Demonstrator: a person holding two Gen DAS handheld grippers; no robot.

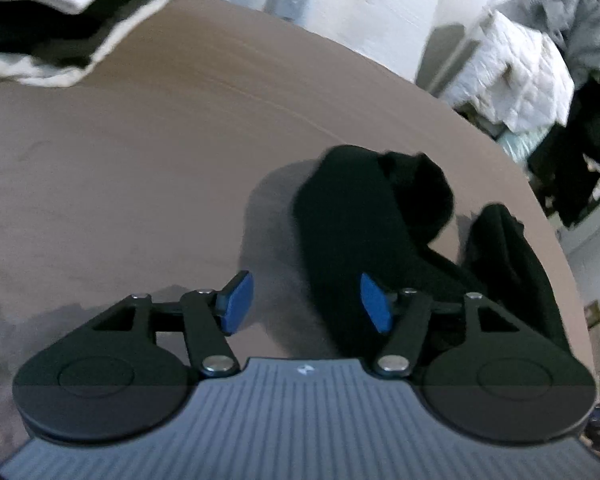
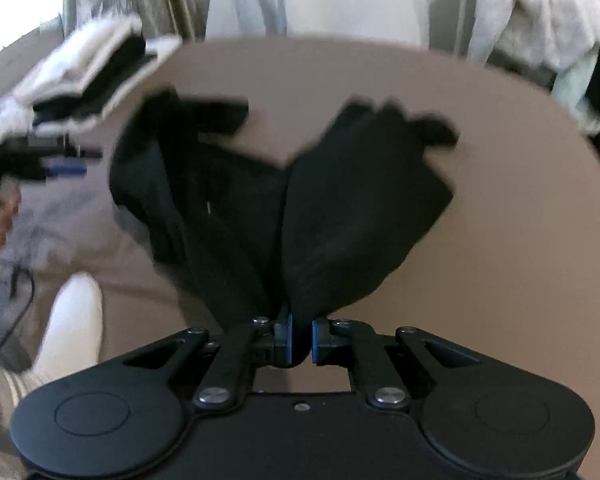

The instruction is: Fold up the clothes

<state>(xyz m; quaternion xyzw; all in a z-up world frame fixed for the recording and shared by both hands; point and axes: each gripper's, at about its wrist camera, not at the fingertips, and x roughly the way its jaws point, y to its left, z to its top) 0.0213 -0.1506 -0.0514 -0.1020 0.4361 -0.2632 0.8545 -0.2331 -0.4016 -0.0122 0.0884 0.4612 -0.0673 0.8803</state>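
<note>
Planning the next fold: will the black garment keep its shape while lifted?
Probably not. Pinched in the right gripper, the black garment droops in two limp lobes, so it looks floppy. It likely is light, since that small pinch seems to carry it.

1. Right gripper (image 2: 301, 339) pinches a black garment (image 2: 284, 200), which fans out in two lobes above a brown surface (image 2: 500, 240).
2. Folded stack (image 2: 84, 84) lies far left.
3. Left gripper (image 2: 66, 169) shows at the left edge, blurred.
</note>
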